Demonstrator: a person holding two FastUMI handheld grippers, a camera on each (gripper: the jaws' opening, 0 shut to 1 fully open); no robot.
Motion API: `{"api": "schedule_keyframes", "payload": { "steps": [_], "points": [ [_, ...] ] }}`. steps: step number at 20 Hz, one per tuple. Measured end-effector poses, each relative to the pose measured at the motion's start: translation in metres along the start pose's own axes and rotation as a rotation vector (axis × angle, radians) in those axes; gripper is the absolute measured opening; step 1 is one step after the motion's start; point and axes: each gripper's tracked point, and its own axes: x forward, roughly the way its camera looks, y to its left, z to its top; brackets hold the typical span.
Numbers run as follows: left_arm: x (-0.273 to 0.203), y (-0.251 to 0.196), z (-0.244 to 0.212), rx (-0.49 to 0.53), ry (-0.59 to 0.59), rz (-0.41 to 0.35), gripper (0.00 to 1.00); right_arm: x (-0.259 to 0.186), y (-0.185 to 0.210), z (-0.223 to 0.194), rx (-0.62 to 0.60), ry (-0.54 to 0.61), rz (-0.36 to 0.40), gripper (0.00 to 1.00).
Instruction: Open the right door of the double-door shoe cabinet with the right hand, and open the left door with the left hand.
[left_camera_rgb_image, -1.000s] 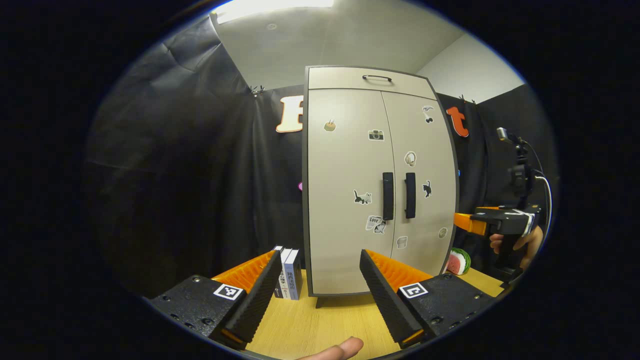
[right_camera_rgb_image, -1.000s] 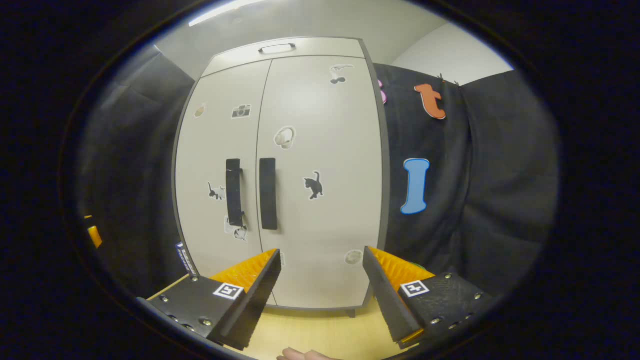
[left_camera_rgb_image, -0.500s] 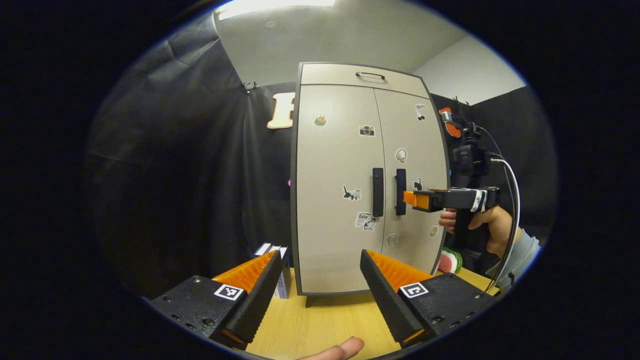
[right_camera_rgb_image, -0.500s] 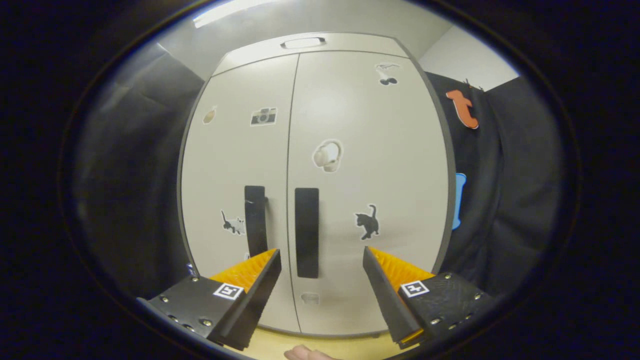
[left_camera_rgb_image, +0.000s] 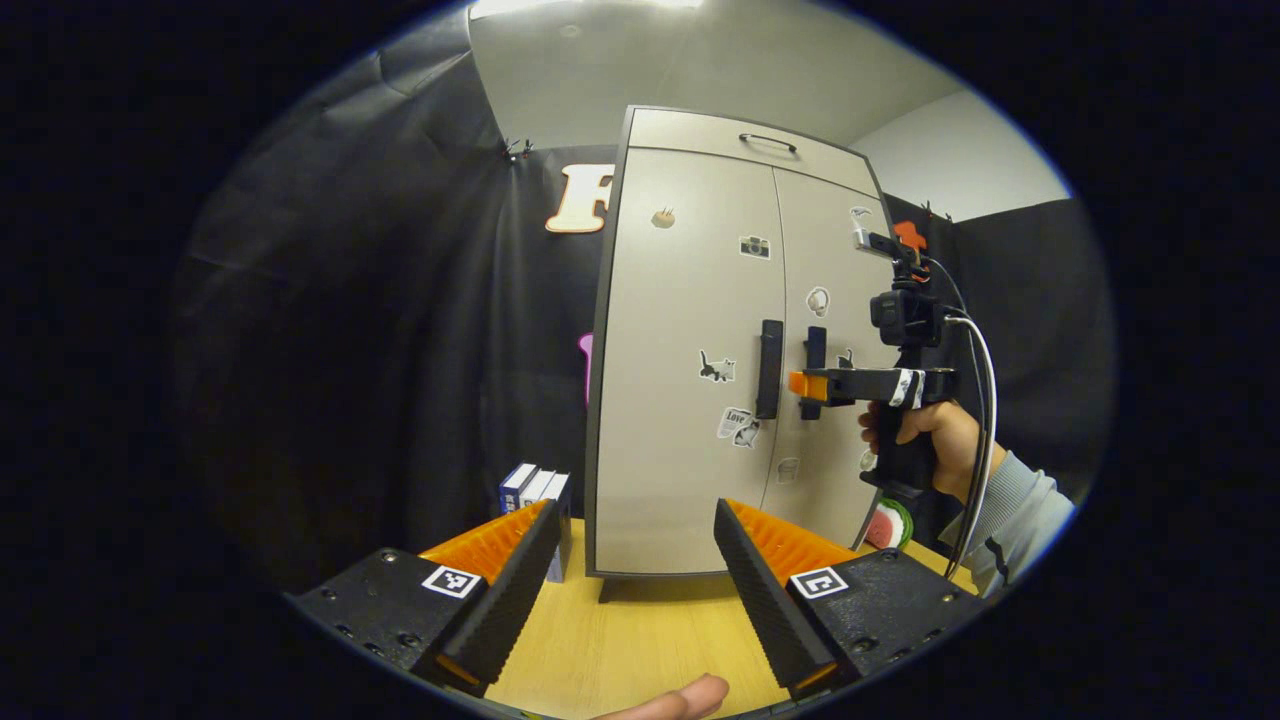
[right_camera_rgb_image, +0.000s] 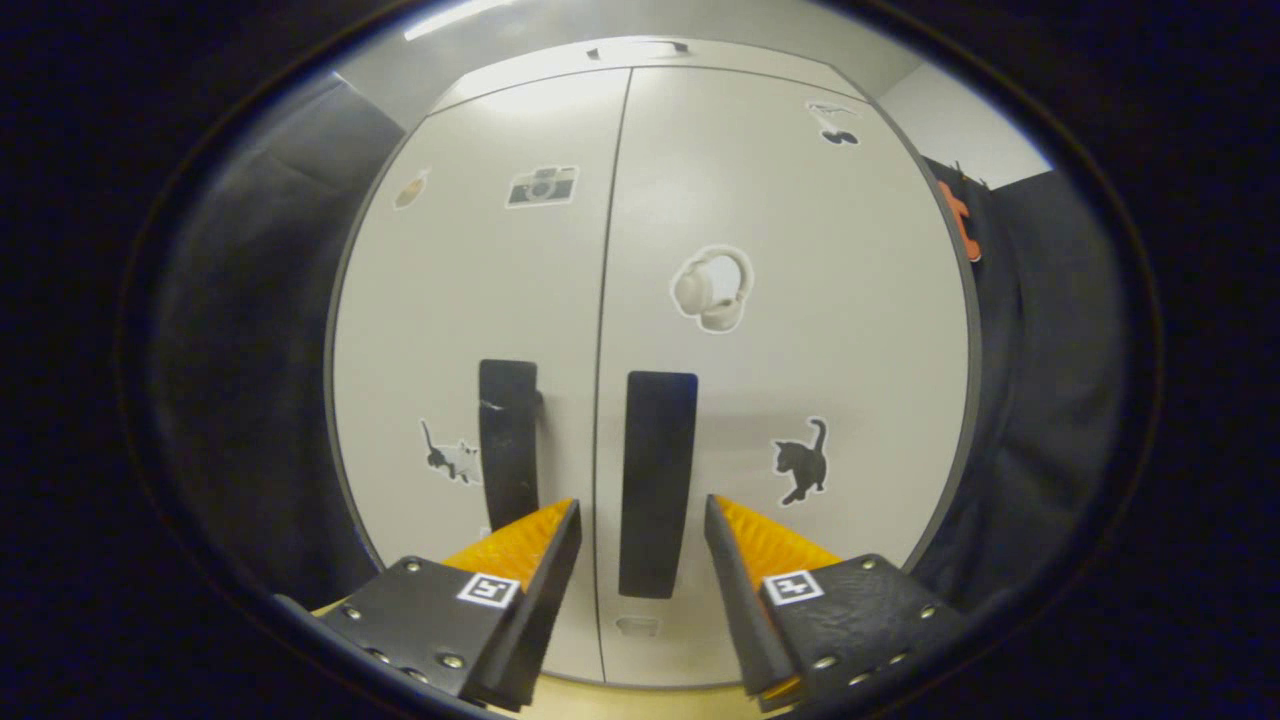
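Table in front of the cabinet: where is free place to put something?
Bare table lies before the cabinet, between the left gripper fingers. Crowded: books at the cabinet's left, watermelon toy at its right.

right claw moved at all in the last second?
Yes. The right claw has closed in on the cabinet: the right door handle now looms larger, framed between its open fingers, not yet gripped.

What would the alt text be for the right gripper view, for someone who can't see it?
The right hand-held gripper is open, its two fingers either side of the black vertical bar handle on the right door of a beige double-door shoe cabinet. Both doors are shut and carry small stickers; the left door has a matching black handle.
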Motion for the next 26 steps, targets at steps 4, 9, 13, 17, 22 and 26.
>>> {"api": "schedule_keyframes", "payload": {
  "steps": [4, 9, 13, 17, 22, 26],
  "points": [
    [-0.005, -0.003, 0.002, 0.031, -0.018, -0.02, 0.96, 0.003, 0.007, 0.01, 0.051, -0.007, 0.034, 0.39],
    [-0.01, -0.007, -0.003, 0.044, -0.019, -0.023, 0.96, 0.008, 0.005, 0.009, 0.059, 0.002, 0.054, 0.32],
    [-0.015, -0.008, -0.002, 0.031, -0.018, -0.019, 0.96, 0.002, 0.002, 0.008, 0.081, -0.012, 0.018, 0.15],
    [-0.022, -0.002, 0.004, 0.037, -0.04, 0.011, 0.96, -0.014, -0.001, 0.007, 0.076, 0.022, 0.026, 0.15],
    [-0.033, -0.008, 0.009, 0.0, -0.04, 0.014, 0.96, -0.036, -0.006, 0.008, 0.067, 0.02, 0.039, 0.15],
    [-0.05, -0.022, 0.014, 0.017, -0.05, -0.001, 0.96, -0.059, -0.015, 0.006, 0.065, 0.035, 0.053, 0.16]
  ]
}}
